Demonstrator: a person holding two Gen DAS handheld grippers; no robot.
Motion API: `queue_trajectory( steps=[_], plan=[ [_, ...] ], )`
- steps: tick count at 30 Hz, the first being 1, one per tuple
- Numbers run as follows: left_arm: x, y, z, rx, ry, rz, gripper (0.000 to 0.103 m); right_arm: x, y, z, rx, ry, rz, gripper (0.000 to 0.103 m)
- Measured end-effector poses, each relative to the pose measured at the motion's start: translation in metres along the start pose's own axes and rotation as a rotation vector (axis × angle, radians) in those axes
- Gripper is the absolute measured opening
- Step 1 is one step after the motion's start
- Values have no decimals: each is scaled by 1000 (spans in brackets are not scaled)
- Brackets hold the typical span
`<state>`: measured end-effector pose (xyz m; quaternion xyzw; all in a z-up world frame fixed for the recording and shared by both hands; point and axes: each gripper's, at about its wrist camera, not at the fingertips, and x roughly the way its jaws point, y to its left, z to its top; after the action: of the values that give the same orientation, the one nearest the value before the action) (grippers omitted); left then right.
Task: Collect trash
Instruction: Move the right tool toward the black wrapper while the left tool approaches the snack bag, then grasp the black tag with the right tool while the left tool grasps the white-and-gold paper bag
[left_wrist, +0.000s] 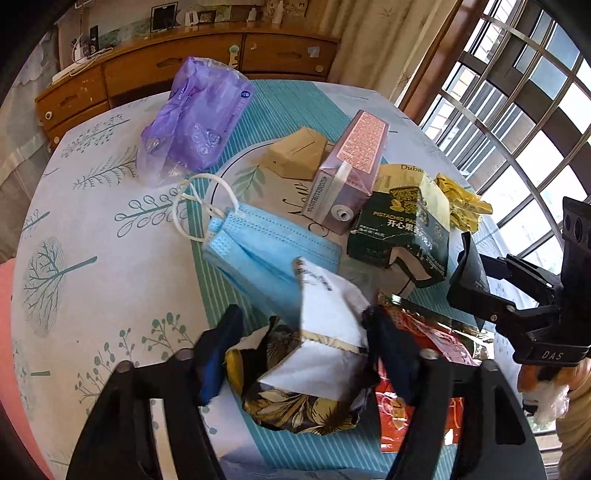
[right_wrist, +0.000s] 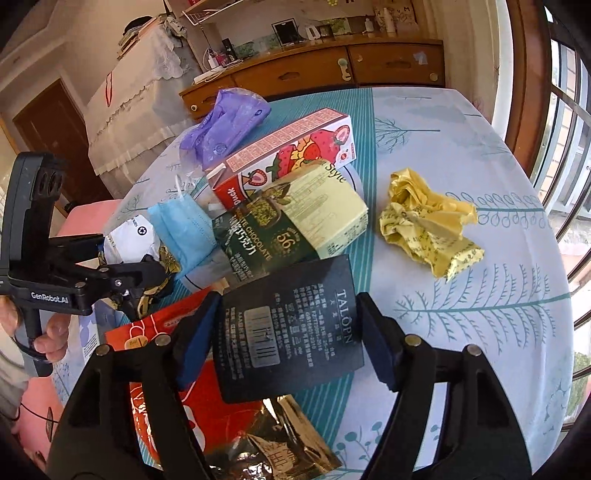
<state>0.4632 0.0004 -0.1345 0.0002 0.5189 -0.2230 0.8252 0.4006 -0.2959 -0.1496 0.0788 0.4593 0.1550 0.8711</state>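
Note:
My left gripper (left_wrist: 304, 317) is shut on a crumpled white and floral wrapper (left_wrist: 325, 332), which stands between the blue pads near the table's front. The same gripper (right_wrist: 129, 254) shows at the left of the right wrist view. My right gripper (right_wrist: 287, 299) is shut on a flat black packet (right_wrist: 288, 328), a pad on each side edge; from the left wrist view that packet (left_wrist: 467, 273) stands tilted up off the table. Under both lies a red packet (right_wrist: 155, 328). Behind are a blue face mask (left_wrist: 258, 243), a strawberry carton (right_wrist: 288, 147), a green chocolate box (right_wrist: 295, 218) and a crumpled yellow wrapper (right_wrist: 424, 221).
A purple plastic bag (left_wrist: 195, 118) and a brown paper piece (left_wrist: 299, 151) lie further back on the round table (left_wrist: 110, 277) with its tree-print cloth. Gold foil (right_wrist: 284, 435) lies at the near edge. A wooden sideboard (left_wrist: 184, 70) stands behind; barred windows (left_wrist: 517, 110) are at the right.

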Motion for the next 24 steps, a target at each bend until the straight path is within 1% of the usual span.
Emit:
queue_trajectory(
  steps=[1, 3, 6, 10, 13, 18, 24],
  plan=[
    [-2, -3, 0, 2, -6, 5, 54, -2, 2, -2, -3, -5, 3, 68],
    [-9, -10, -3, 22, -33, 49, 47, -7, 7, -5, -7, -15, 0, 67],
    [-23, -20, -6, 48, -71, 90, 44, -19, 11, -8, -1, -31, 4, 67],
    [-58, -24, -9, 34, -133, 101, 44, -44, 17, -11, 22, -68, 10, 67],
    [-95, -30, -19, 35, -180, 98, 44, -72, 27, -16, 30, -96, 34, 67],
    [-155, -51, -54, 57, -235, 72, 44, -132, 63, -37, 1, -143, 87, 67],
    [-225, -81, -126, 102, -277, 42, 44, -202, 118, -84, -66, -171, 143, 67]
  ],
)
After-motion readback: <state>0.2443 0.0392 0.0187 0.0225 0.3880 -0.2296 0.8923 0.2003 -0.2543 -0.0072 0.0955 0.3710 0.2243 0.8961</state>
